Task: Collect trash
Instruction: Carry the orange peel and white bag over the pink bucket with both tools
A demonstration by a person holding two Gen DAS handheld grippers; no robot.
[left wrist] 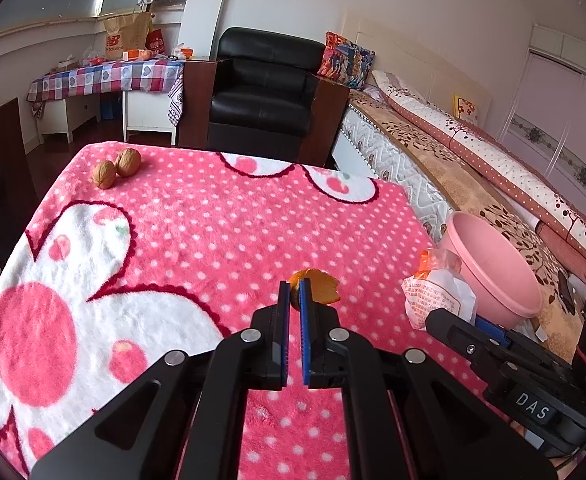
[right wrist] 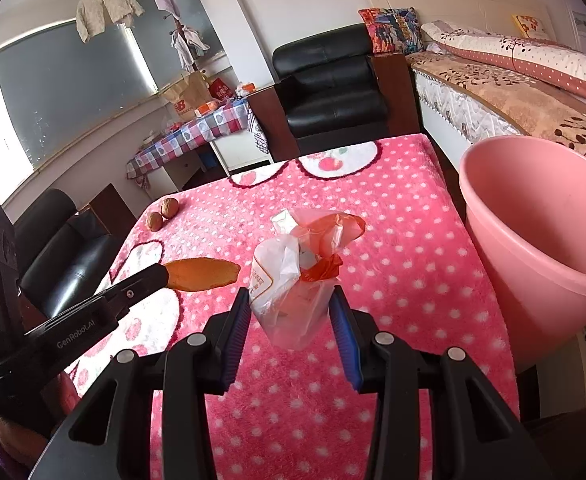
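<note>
My left gripper (left wrist: 294, 292) is shut on an orange peel (left wrist: 320, 286), held just above the pink dotted blanket (left wrist: 197, 240). In the right wrist view the same peel (right wrist: 205, 274) sticks out from the left gripper's tip (right wrist: 164, 276). My right gripper (right wrist: 291, 300) is shut on a crumpled clear and orange plastic bag (right wrist: 293, 276), which bulges up between its blue pads. From the left wrist view that bag (left wrist: 439, 292) shows at the blanket's right edge. A pink bin (right wrist: 541, 240) stands right of the table, its mouth open; the pink bin (left wrist: 493, 268) sits just behind the bag.
Two walnuts (left wrist: 116, 167) lie at the blanket's far left corner. A black armchair (left wrist: 265, 92) stands beyond the table, a bed (left wrist: 473, 168) to the right, and a cluttered checked side table (left wrist: 105, 78) at the back left.
</note>
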